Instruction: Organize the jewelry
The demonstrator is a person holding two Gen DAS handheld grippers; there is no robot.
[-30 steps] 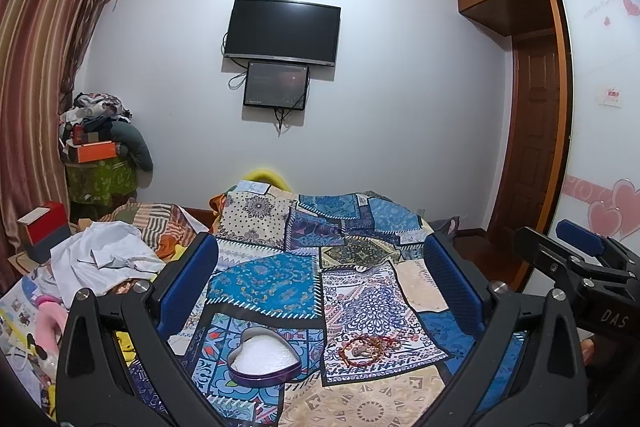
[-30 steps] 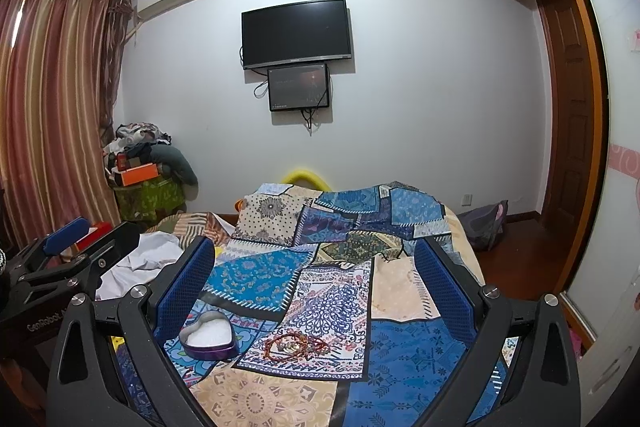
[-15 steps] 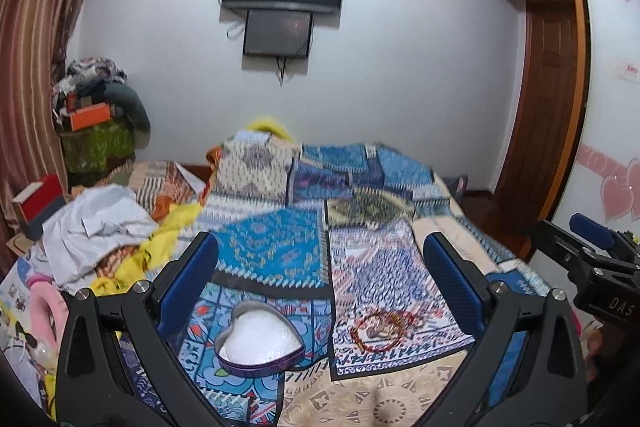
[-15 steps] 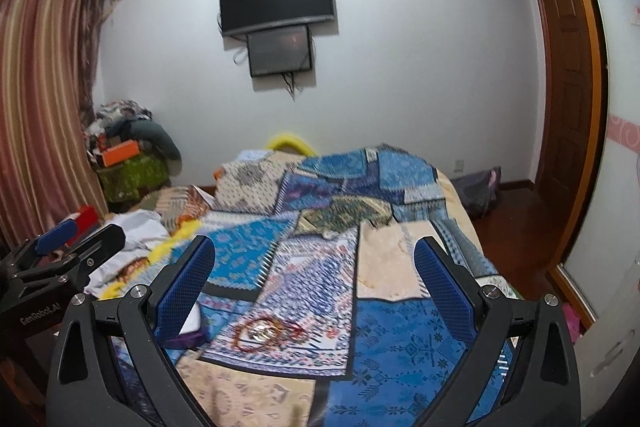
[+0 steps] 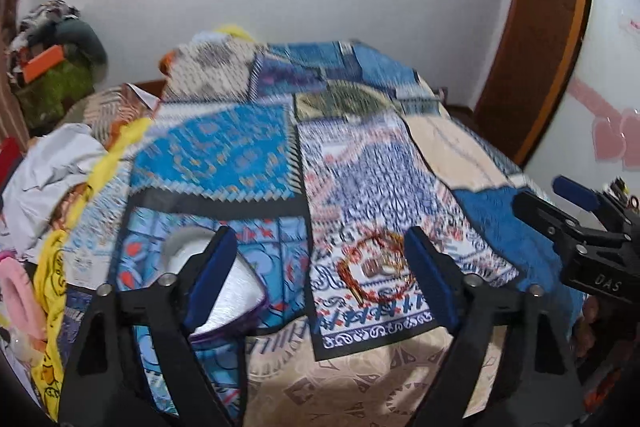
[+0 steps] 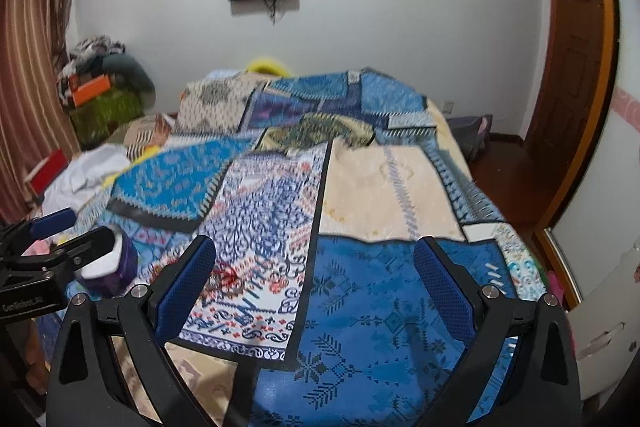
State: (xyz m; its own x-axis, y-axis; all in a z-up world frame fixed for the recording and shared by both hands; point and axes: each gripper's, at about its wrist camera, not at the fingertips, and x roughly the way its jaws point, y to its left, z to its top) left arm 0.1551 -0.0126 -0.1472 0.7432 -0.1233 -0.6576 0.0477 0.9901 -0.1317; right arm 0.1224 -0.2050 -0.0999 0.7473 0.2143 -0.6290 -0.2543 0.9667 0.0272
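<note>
A heap of red and gold bead jewelry lies on the patterned bedspread. To its left sits an open heart-shaped purple box with a white lining. My left gripper is open above the bed, with the box behind its left finger and the jewelry next to its right finger. My right gripper is open and empty over the blue patch. In the right wrist view the box is at the left and the jewelry peeks out by the left finger.
Clothes and a white cloth pile up on the bed's left side. A yellow printed cloth lies near the box. A wooden door and floor are to the right of the bed. The other gripper shows in each view's edge.
Both grippers have tilted down and moved closer to the bed. The box and jewelry now appear larger and nearer the left gripper's fingers. Jaws stayed open.
</note>
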